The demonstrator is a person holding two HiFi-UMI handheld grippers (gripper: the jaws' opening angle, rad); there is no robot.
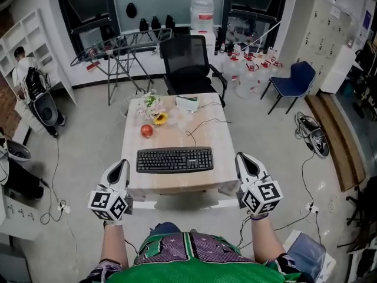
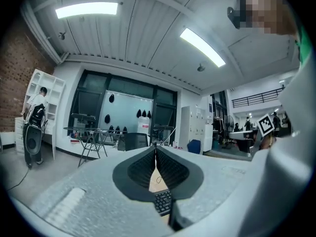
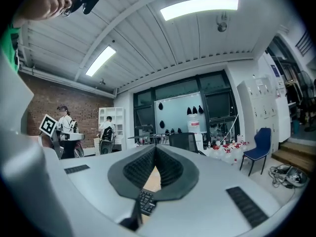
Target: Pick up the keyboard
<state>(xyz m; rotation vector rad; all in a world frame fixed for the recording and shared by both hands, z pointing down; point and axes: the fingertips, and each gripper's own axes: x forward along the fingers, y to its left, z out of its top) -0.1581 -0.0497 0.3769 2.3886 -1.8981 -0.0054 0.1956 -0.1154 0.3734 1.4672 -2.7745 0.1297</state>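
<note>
Black rectangular keyboard (image 1: 175,160): lies flat on the light wooden square bench (image 1: 221,135), in the 6 o'clock portion of the top, with its long side parallel to the near edge. Nothing touches it.

Left hand-held gripper (image 1: 123,163): at the keyboard's 9 o'clock, just beside the bench's left edge and apart from the keyboard. The jaws are closed tip to tip with nothing between them. The left gripper view shows a corner of the keyboard below the closed tips.

Right hand-held gripper (image 1: 241,157): at the keyboard's 3 o'clock, by the bench's right edge and apart from the keyboard. The jaws are closed and empty.

Other items on the bench: a round red apple (image 1: 146,131) at the keyboard's 11 o'clock, and a yellow sunflower (image 1: 159,119) just beyond the apple. A thin black cable (image 1: 189,135) runs from the keyboard's far edge toward 12 o'clock.

A black mesh office chair (image 1: 187,61) stands beyond the bench at 12 o'clock.
</note>
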